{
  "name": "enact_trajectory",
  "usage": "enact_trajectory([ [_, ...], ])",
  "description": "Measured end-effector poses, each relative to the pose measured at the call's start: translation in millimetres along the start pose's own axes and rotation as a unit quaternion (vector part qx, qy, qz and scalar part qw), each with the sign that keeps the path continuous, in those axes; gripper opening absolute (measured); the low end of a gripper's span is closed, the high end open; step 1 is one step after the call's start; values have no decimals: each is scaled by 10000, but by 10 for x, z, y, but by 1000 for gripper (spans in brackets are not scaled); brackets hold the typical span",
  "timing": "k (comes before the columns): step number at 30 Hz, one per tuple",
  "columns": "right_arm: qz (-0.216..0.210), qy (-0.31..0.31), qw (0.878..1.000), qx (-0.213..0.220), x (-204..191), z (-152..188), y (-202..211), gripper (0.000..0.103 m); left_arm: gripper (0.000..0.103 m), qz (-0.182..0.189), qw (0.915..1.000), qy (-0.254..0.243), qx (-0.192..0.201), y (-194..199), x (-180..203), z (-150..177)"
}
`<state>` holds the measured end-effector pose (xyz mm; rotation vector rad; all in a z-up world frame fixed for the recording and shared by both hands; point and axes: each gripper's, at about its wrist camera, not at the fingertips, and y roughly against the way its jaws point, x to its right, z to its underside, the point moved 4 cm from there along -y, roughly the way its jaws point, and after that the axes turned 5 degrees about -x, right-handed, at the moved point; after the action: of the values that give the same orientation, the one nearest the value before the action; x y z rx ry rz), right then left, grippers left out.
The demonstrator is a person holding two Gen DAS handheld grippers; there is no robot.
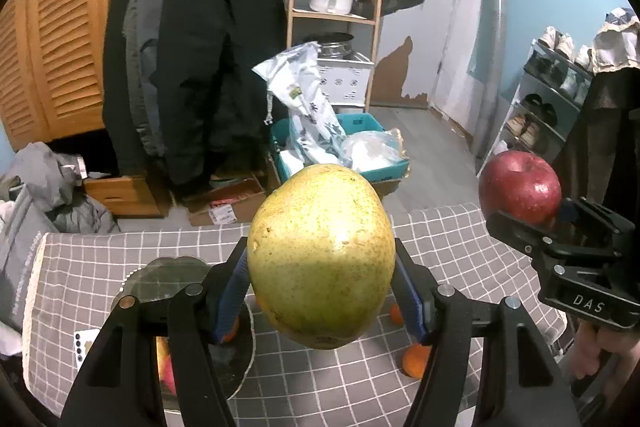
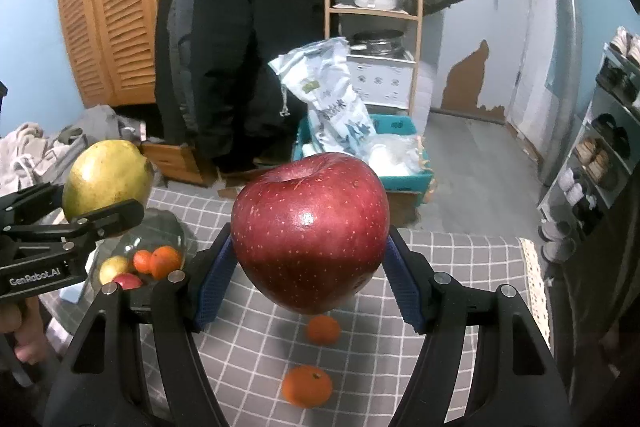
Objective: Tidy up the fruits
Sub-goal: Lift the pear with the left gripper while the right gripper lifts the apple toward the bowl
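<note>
Left gripper [image 1: 322, 291] under my control, blue pads pinching yellow-green pear [image 1: 321, 255] on both sides, pear lifted above grey checked tablecloth [image 1: 440, 231]. Below left I see glass bowl [image 2: 160, 227] with small pear, red fruit, two oranges inside. Right gripper [image 2: 308, 283] clamped on red apple [image 2: 310, 231], also clear of cloth. Two loose oranges on cloth beneath: far orange [image 2: 323, 329], near orange [image 2: 307, 385], apart from each other.
</note>
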<state>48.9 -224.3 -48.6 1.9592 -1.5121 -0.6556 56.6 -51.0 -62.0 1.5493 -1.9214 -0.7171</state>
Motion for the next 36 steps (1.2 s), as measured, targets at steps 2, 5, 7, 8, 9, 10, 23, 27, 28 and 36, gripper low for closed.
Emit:
enact_trajectory([
  [2, -33, 31, 10000, 5, -44, -23, -14, 70, 67, -26, 10000, 37, 10, 17, -42, 15],
  [5, -91, 86, 9999, -2, -142, -62, -43, 70, 67, -84, 9999, 99, 6, 30, -132, 32],
  [7, -138, 130, 9998, -4, -211, -88, -74, 70, 67, -126, 9998, 144, 11, 41, -201, 46],
  [8, -159, 151, 9998, -4, -246, -97, -87, 70, 67, -150, 9997, 166, 13, 46, -238, 54],
  [9, -186, 176, 9997, -12, -291, -109, -104, 70, 67, -181, 9996, 203, 12, 53, -286, 63],
  [10, -217, 195, 9996, -21, -335, -122, -130, 70, 67, -197, 9995, 229, 14, 60, -320, 65],
  [23, -709, 433, 9962, -249, -900, -274, -484, 70, 67, -590, 9962, 640, -87, 87, -991, 213],
  [27, -857, 529, 9943, -349, -1114, -318, -623, 70, 67, -753, 9939, 790, -157, 58, -1237, 285],
  [28, -885, 551, 9939, -369, -1160, -328, -653, 70, 67, -811, 9931, 825, -189, 43, -1303, 309],
  [36, -1176, 699, 9886, -623, -1573, -369, -970, 70, 67, -1060, 9871, 1098, -486, -124, -1742, 519],
])
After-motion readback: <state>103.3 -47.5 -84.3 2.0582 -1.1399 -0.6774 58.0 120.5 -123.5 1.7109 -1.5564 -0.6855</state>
